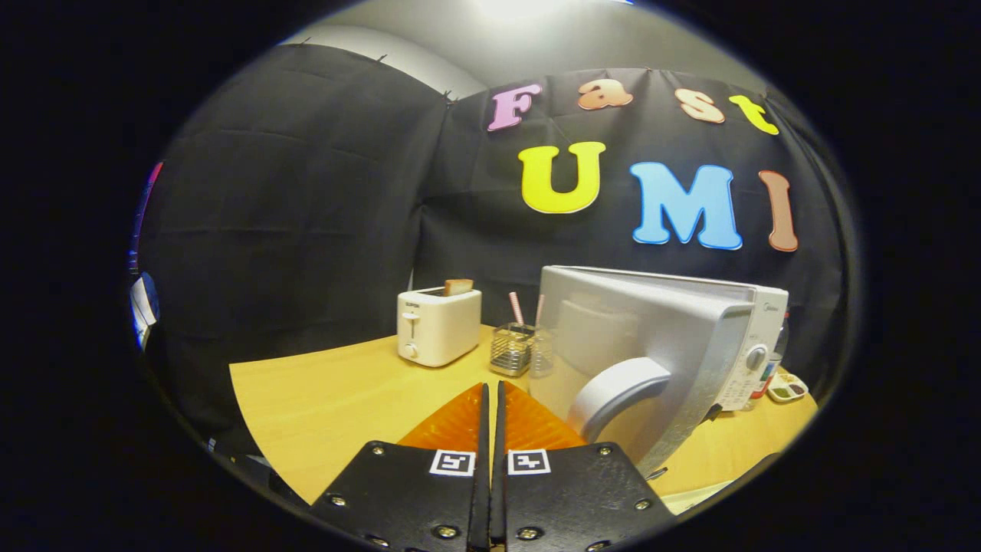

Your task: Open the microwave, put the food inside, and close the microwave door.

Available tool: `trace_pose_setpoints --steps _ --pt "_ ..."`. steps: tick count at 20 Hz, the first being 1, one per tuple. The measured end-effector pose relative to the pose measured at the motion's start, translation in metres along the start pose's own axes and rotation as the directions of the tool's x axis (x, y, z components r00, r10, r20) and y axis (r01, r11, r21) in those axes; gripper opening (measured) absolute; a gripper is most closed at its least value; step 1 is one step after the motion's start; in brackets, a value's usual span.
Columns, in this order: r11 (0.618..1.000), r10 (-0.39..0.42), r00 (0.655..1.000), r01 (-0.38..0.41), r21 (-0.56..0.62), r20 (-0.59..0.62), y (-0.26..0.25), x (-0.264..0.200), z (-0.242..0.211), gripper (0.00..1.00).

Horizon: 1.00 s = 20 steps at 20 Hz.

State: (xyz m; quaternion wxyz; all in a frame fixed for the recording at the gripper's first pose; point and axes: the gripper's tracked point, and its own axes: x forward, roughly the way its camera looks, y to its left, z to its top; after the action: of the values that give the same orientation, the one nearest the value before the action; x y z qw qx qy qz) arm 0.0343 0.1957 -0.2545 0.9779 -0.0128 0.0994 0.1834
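Note:
A white and silver microwave (755, 322) stands on the wooden table (322, 399), right of my fingers. Its silver door (651, 322) is swung out toward me, and the curved handle (617, 391) sits just right of my fingertips. The control panel with a knob (755, 357) shows beyond the door's edge. My gripper (491, 386) is shut, its two fingers pressed together with nothing between them, pointing at the table just left of the door. The door hides the microwave's cavity.
A white toaster (438, 326) with a slice of bread (458, 287) stands beyond the fingers to the left. A wire mesh holder (511, 349) with pink sticks sits between toaster and microwave. A small paint palette (787, 387) lies right of the microwave.

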Motion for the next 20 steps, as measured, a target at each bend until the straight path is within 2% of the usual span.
trace_pose_setpoints --steps 7,16,20 --pt "0.985 -0.159 0.987 0.158 -0.069 -0.013 -0.095 0.007 -0.002 0.02" --pt "0.945 -0.326 0.942 0.326 -0.010 -0.076 -0.206 0.042 -0.019 0.02" --pt "0.930 -0.363 0.927 0.366 0.021 -0.095 -0.237 0.064 -0.026 0.02"
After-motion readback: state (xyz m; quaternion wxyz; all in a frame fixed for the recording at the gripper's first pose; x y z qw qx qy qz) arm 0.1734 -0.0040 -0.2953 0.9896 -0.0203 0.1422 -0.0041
